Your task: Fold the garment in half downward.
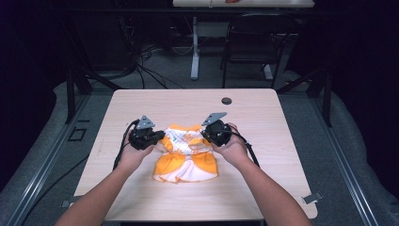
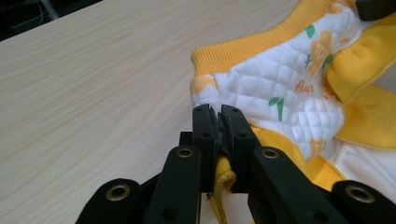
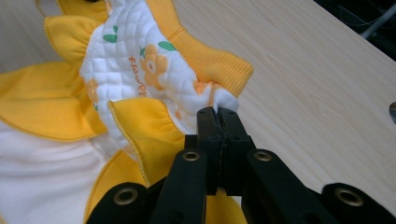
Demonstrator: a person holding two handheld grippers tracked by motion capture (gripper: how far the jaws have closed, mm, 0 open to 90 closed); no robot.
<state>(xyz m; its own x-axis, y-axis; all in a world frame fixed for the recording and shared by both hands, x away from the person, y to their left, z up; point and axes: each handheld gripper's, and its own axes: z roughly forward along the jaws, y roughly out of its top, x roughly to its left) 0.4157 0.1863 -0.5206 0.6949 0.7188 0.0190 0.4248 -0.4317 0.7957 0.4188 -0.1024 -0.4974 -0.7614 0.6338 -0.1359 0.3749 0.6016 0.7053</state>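
Because the left gripper (image 2: 219,122) and right gripper (image 3: 218,122) each pinch only a thin edge of the small garment (image 1: 187,155) on the tabletop (image 1: 141,101), a pull apart could slip the fabric free.

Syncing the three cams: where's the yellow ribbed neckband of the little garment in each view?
High view: the ribbed neckband is at the garment's far edge, centre, between the two claws.
Left gripper view: upper right, running from mid-frame to the top edge, beyond the shut left claw.
Right gripper view: upper centre, slanting down to the right, above the shut right claw.
Shared landmark: the white quilted panel with orange flower print.
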